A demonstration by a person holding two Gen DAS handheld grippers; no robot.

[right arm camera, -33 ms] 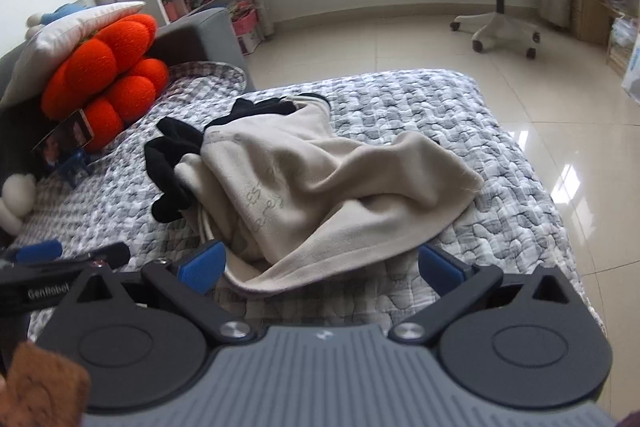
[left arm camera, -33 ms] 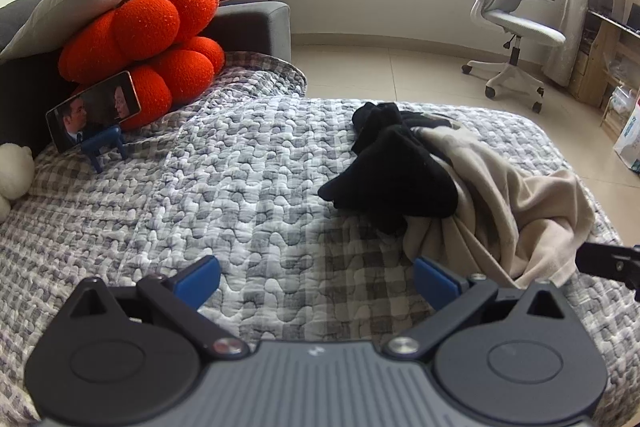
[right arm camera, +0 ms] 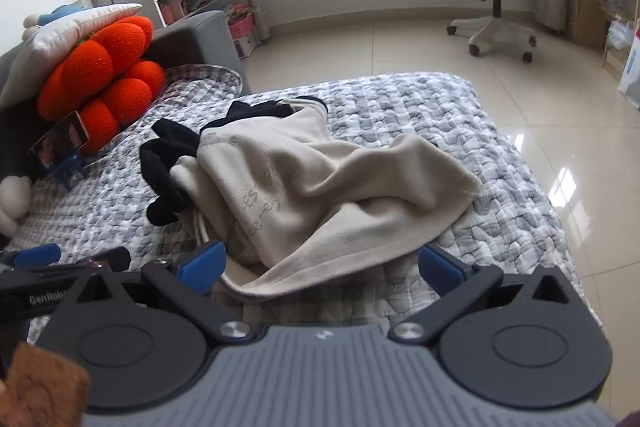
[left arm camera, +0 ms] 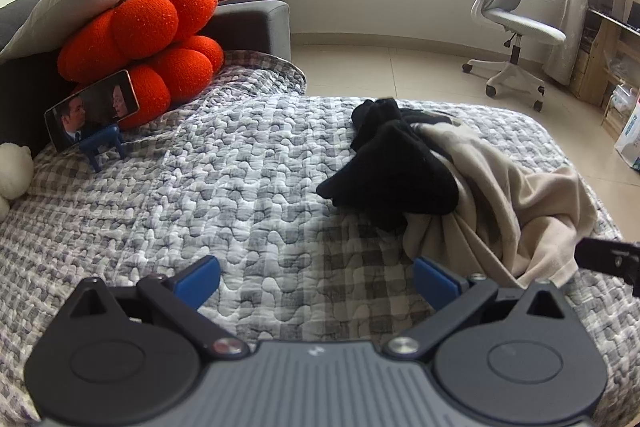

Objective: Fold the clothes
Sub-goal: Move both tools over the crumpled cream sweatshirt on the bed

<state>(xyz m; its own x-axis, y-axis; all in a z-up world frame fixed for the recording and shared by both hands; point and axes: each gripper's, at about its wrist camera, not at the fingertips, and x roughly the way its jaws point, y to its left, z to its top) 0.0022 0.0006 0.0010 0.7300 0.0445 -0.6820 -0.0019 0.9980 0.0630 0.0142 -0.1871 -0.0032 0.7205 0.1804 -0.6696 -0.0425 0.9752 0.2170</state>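
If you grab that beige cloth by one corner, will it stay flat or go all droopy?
Probably droopy: the beige garment lies in soft, loose folds on the quilt, so it looks floppy. It may drag the black garment along, since the two are tangled. It looks light, and the open right gripper is nearest its hem.

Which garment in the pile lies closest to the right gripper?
The beige garment: its hem reaches between the open right gripper fingers, while the black garment sits farther back on the left.
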